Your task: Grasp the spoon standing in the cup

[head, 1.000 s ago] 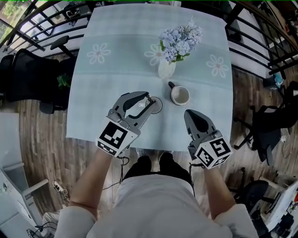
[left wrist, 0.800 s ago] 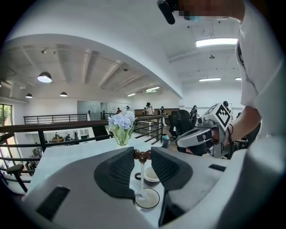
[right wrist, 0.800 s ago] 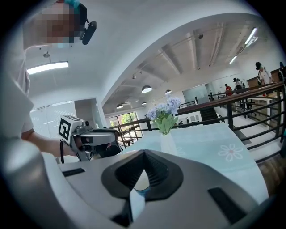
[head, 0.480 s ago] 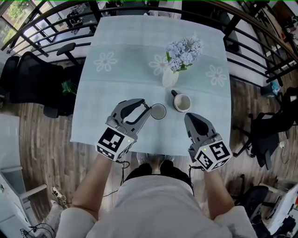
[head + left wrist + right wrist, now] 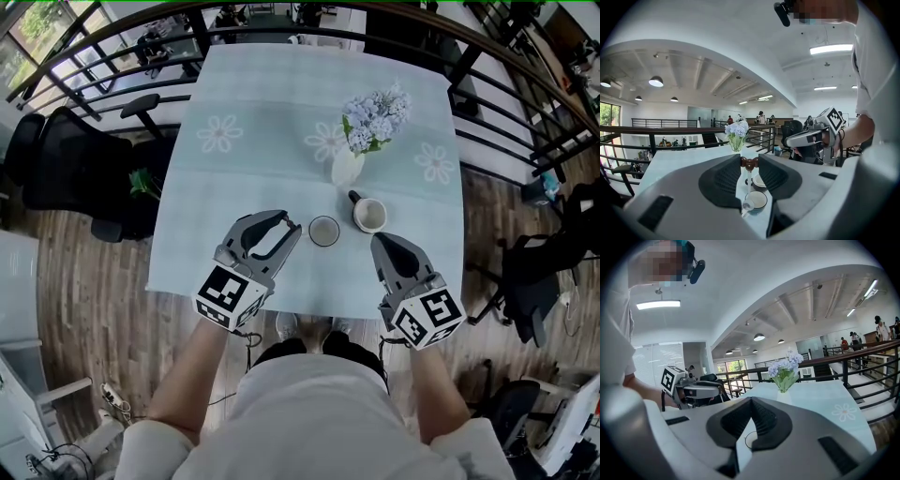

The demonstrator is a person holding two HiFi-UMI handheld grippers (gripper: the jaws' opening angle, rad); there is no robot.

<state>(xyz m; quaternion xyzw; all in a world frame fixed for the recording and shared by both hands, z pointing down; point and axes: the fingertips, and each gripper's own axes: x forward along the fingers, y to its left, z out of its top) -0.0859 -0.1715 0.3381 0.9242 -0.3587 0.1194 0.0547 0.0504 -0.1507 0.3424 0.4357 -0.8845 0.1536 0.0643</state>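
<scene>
Left claw (image 5: 750, 162) pinches the spoon (image 5: 748, 183) over the table's (image 5: 244, 94) near side; right claw (image 5: 751, 400) pressed together.

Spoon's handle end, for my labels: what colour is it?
Brown handle end; clearest in the left gripper view.

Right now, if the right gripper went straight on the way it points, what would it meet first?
Probably the white mug, just ahead of the right gripper in the head view. If it passes above the mug, the flower vase behind comes next; height is unclear.
</scene>
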